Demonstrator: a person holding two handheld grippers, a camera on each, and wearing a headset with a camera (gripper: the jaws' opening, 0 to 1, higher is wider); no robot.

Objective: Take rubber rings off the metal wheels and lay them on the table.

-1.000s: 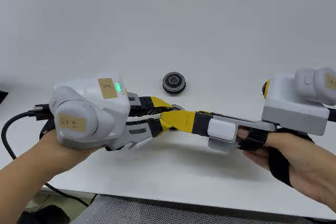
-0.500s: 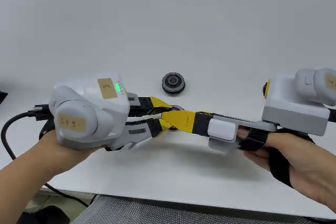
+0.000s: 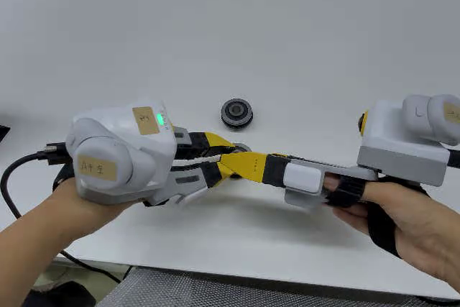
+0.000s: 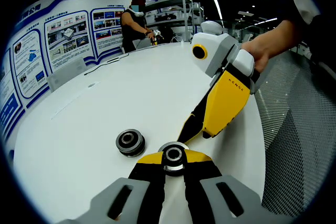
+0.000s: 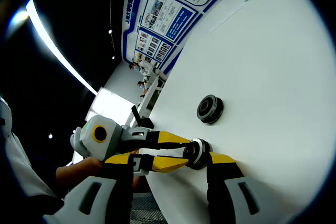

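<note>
The rubber ring (image 5: pixel 192 147) is probably sitting stretchy and grippy on its stiff, heavy wheel (image 4: pixel 173 157), near the spare wheel (image 3: pixel 237 113). You're clamping that wheel with the left tool (image 4: pixel 174 160) and right tool (image 5: pixel 200 157), so try hooking the ring's edge.

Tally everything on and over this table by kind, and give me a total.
Metal wheels: 2, a loose wheel on the table and a held wheel.
Grippers: 2, the left gripper, shut on the held wheel, and the right gripper, its tip at that same wheel.
Total: 4.
</note>
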